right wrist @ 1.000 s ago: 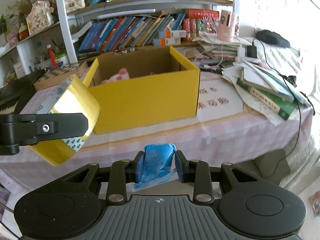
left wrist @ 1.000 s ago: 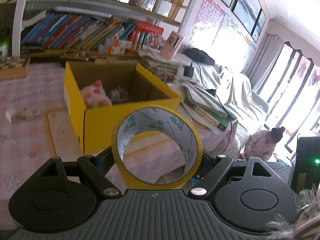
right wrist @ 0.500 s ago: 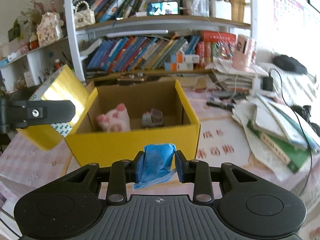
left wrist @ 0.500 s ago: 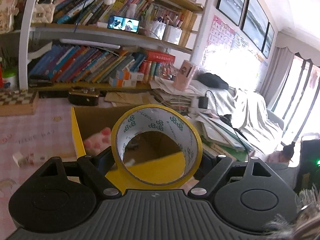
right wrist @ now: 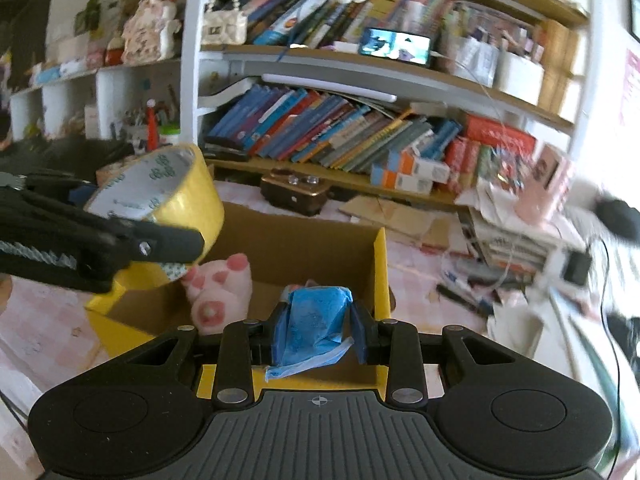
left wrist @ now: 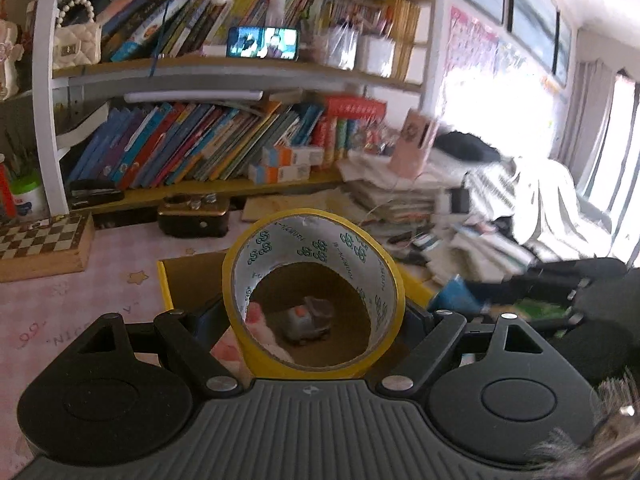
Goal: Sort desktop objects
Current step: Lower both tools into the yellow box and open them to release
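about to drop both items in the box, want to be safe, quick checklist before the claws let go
1. Left claw grips the yellow tape roll: ok, the roll sits upright between its fingers.
2. Right claw grips the blue packet: ok, pinched on both sides, with a loose flap hanging below.
3. Tape roll over the open yellow box: ok in the left wrist view, where the box floor shows through the roll's core.
4. Blue packet over the box: ok, the box's inside lies just beyond it.
5. Landing spots free: cannot tell; the pink plush toy and a small grey toy already lie inside.
6. Claws apart from each other: ok, a gap shows.
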Tool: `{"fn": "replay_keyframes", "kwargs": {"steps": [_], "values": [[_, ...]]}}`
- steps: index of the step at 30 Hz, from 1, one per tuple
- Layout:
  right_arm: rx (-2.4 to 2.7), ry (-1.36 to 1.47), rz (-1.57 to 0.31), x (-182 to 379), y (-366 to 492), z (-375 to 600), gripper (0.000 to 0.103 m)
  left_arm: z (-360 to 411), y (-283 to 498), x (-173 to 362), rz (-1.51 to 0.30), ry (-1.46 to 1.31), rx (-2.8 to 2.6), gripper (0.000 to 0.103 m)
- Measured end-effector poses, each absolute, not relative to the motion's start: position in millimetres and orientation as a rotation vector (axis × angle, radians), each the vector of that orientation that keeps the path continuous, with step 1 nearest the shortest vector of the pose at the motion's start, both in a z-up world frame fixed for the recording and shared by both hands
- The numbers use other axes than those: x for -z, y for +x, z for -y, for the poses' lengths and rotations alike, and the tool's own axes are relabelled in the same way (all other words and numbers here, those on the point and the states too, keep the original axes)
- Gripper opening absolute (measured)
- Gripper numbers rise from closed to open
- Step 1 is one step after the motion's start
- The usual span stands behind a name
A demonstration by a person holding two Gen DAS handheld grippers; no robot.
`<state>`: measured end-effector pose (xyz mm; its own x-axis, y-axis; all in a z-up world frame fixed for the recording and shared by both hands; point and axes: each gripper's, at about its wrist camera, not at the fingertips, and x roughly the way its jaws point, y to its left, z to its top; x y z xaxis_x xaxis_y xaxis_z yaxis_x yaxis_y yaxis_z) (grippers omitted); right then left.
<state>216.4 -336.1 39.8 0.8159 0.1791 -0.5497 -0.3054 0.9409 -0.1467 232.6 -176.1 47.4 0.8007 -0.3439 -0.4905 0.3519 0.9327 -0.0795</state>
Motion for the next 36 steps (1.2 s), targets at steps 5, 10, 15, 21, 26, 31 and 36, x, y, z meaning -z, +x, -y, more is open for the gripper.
{"fn": "replay_keyframes", "kwargs": {"steps": [5, 10, 15, 21, 26, 31, 36], "values": [[-0.331, -0.386, -0.577, -33.8, 249.5, 329.1, 0.032, 186.7, 267.1, -30.8, -0.591, 0.098, 0.35, 0.083], [-0.413, -0.522, -0.63, -16.3, 279.8, 318.6, 0.032, 198.2, 285.8, -14.1, -0.664, 0.16, 0.369, 0.083], [-0.505, -0.649, -0.704, 5.0, 303.2, 306.0, 0.032, 200.9, 298.1, 4.5, -0.76, 0.181, 0.372, 0.083], [-0.59, -0.75, -0.803, 28.7, 322.4, 296.0, 0.032, 202.3, 299.4, 18.2, -0.816, 0.194, 0.387, 0.083], [-0.637, -0.801, -0.876, 44.0, 329.2, 291.1, 0.032, 202.5, 298.1, 18.4, -0.818, 0.196, 0.389, 0.084], [-0.635, -0.797, -0.868, 42.9, 330.8, 290.3, 0.033, 198.4, 294.5, 16.4, -0.788, 0.186, 0.368, 0.09], [-0.607, -0.761, -0.821, 30.9, 331.0, 293.7, 0.045, 188.6, 285.9, 1.5, -0.712, 0.145, 0.336, 0.092]]}}
